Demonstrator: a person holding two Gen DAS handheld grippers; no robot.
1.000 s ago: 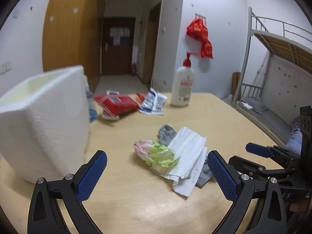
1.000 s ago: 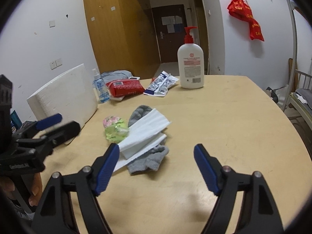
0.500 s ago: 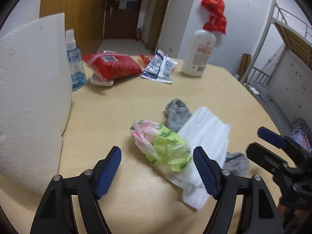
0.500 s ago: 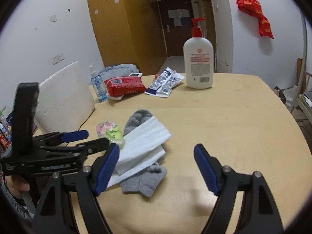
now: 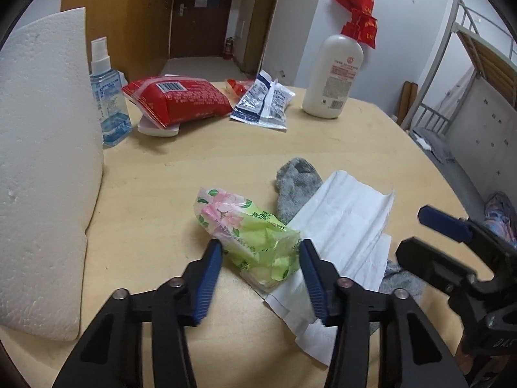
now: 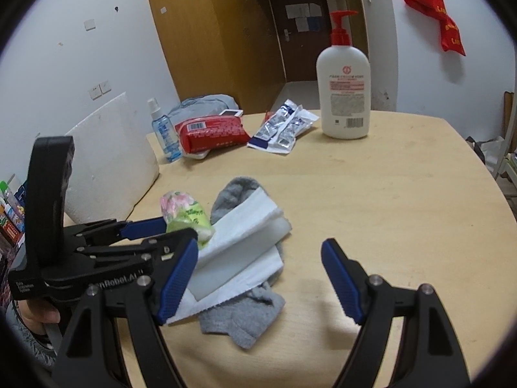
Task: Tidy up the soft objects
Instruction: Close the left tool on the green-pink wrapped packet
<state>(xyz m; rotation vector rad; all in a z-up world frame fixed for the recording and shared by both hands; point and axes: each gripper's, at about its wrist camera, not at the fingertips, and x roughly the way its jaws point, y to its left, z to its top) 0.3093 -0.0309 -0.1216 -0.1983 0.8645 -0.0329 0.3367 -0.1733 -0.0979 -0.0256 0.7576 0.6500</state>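
Left gripper (image 5: pixel 260 252) closing around tissue pack (image 5: pixel 248 236); right-wrist view hides contact.

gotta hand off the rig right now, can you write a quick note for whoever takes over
Left gripper: jaws closing around the green floral tissue pack, which sits between them; a firm pinch is not clear yet.
Right gripper: open, empty, hovering over the white tissue sheets.
The pack, the sheets and the grey sock lie in one pile on the table, the sock underneath. The white foam box stands at the table's left edge.
Done: nothing sorted yet.
Left: finish the grab, then move the pack, sheets and sock.
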